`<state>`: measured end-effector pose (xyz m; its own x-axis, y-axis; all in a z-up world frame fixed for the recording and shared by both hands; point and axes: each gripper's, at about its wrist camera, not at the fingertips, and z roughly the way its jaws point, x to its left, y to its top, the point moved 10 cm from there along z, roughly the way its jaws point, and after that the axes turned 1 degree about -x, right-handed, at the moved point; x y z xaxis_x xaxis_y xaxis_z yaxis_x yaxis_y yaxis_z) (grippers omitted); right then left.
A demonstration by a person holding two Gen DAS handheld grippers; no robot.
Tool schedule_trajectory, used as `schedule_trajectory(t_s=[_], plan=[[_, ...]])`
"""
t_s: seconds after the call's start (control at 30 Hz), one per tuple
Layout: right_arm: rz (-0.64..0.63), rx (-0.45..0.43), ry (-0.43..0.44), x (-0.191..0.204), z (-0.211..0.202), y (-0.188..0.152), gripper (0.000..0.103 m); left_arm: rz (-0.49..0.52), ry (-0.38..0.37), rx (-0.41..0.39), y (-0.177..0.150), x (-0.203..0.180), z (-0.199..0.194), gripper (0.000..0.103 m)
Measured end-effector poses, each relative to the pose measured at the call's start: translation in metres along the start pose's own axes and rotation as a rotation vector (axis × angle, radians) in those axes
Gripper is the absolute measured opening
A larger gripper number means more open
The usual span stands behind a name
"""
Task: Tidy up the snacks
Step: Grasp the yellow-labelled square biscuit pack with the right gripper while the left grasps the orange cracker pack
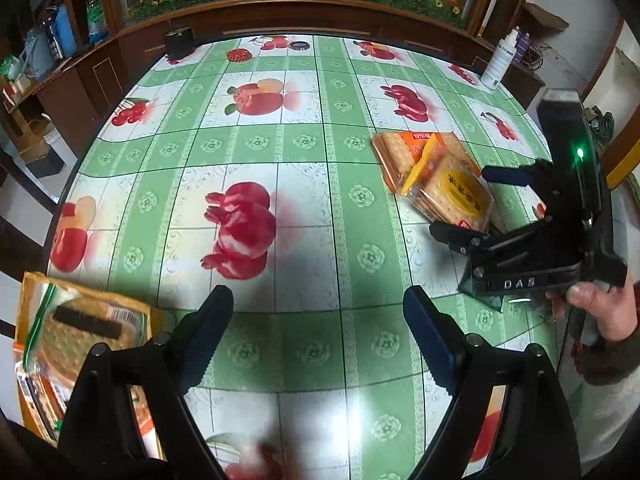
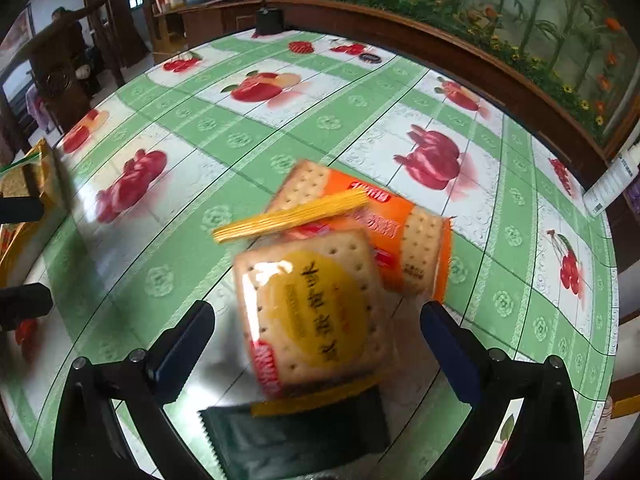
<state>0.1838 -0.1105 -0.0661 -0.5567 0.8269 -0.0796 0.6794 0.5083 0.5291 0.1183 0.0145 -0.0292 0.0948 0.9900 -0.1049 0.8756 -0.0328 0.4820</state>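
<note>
Your right gripper (image 2: 318,344) hangs tilted down over the yellow-labelled clear packet of square crackers (image 2: 310,312), its jaws spread wide on either side with a gap showing between each pad and the wrapper, so nothing is clamped there. That packet lies partly on top of an orange-wrapped cracker packet (image 2: 400,232), and a dark green crimped wrapper (image 2: 296,440) sits just under its near edge, which makes this a loose overlapping heap on the green-and-white fruit-print desk (image 2: 280,128). In your left wrist view the same heap (image 1: 440,176) lies toward the right side of the desk with the right gripper (image 1: 472,208) straddling its near end, so the wide spread looks chosen to take the packet across its full width. Your left gripper (image 1: 318,340) hovers over bare cloth, jaws apart and empty, pointing down at the desk. Beside it, at the near left edge of the desk, lies a gold-and-clear bag of round biscuits (image 1: 80,328) on other packets. That looks like the gathering spot, though that is a judgement. The slippery film and the stacked layers mean a closing grip could catch two packets at once or slide off.
</note>
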Motion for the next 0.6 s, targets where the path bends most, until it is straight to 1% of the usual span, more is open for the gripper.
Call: schedule_trajectory(t_s=[0.03, 0.07, 0.1, 0.23, 0.3, 0.37, 0.43, 0.47, 0.53, 0.6], plan=[[0.008, 0.000, 0.009, 0.000, 0.000, -0.002, 0.098, -0.002, 0.004, -0.002, 0.003, 0.001, 0.001, 0.087], [0.016, 0.007, 0.020, 0.000, 0.000, -0.005, 0.081, -0.002, 0.011, -0.006, 0.008, 0.001, 0.003, 0.087], [0.026, 0.021, 0.034, 0.001, 0.001, -0.008, 0.073, 0.001, 0.015, -0.007, 0.012, 0.000, 0.005, 0.087], [0.109, 0.016, 0.038, -0.013, -0.006, -0.022, 0.072, 0.011, -0.006, -0.020, 0.034, -0.013, 0.015, 0.087], [0.153, -0.017, 0.016, -0.024, -0.019, -0.029, 0.072, 0.028, -0.032, -0.024, 0.045, -0.021, 0.023, 0.087], [0.221, -0.052, 0.016, -0.038, -0.036, -0.036, 0.069, 0.087, -0.092, -0.014, 0.055, -0.039, 0.034, 0.087], [0.296, -0.089, 0.033, -0.051, -0.050, -0.040, 0.069, 0.159, -0.136, -0.006, 0.063, -0.055, 0.043, 0.087], [0.340, -0.108, 0.048, -0.057, -0.057, -0.042, 0.069, 0.201, -0.143, -0.003, 0.066, -0.062, 0.048, 0.087], [0.401, -0.129, 0.094, -0.063, -0.063, -0.047, 0.068, 0.267, -0.126, -0.007, 0.074, -0.069, 0.059, 0.087], [0.402, -0.099, 0.094, -0.064, -0.057, -0.051, 0.066, 0.285, -0.140, -0.008, 0.083, -0.073, 0.067, 0.087]])
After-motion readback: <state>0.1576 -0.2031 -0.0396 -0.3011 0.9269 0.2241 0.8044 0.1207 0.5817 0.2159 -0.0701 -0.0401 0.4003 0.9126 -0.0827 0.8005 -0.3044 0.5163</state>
